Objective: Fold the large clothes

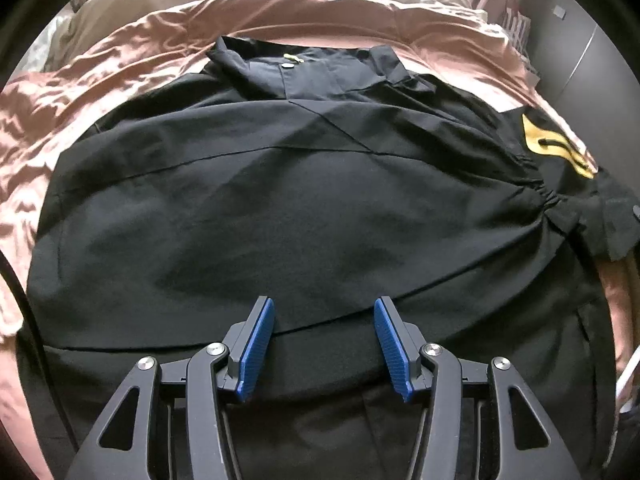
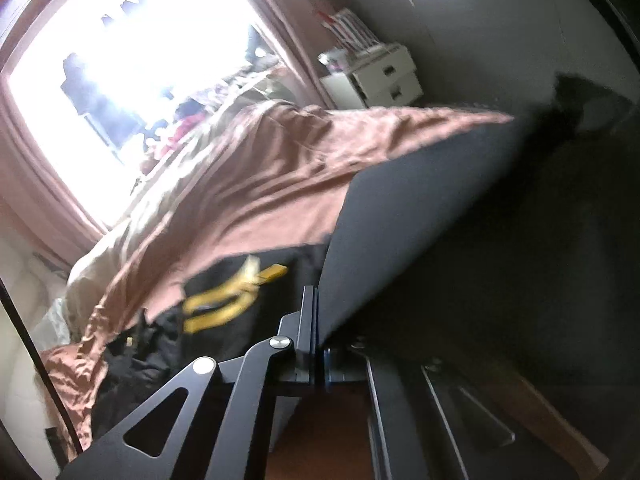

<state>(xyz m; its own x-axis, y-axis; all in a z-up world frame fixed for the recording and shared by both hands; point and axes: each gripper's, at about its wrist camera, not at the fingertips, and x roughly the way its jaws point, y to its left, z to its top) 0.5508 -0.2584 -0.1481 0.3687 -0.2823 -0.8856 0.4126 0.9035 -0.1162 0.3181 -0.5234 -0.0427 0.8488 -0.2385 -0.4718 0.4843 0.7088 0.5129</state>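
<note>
A large black jacket (image 1: 304, 200) with a collar at the far end and a yellow emblem (image 1: 556, 148) on its right sleeve lies spread on a pink bed cover (image 1: 132, 64). One part is folded across the body. My left gripper (image 1: 324, 316) is open and empty, just above the jacket's near part. My right gripper (image 2: 318, 320) is shut on a lifted flap of the black jacket (image 2: 420, 208), held up off the bed's right side. The yellow emblem (image 2: 228, 300) shows below it.
The pink cover (image 2: 260, 176) is rumpled all over the bed. A bright window (image 2: 132, 64) is behind the bed. A white drawer unit (image 2: 380, 80) stands by the grey wall. A grey wardrobe (image 1: 576, 40) is to the right of the bed.
</note>
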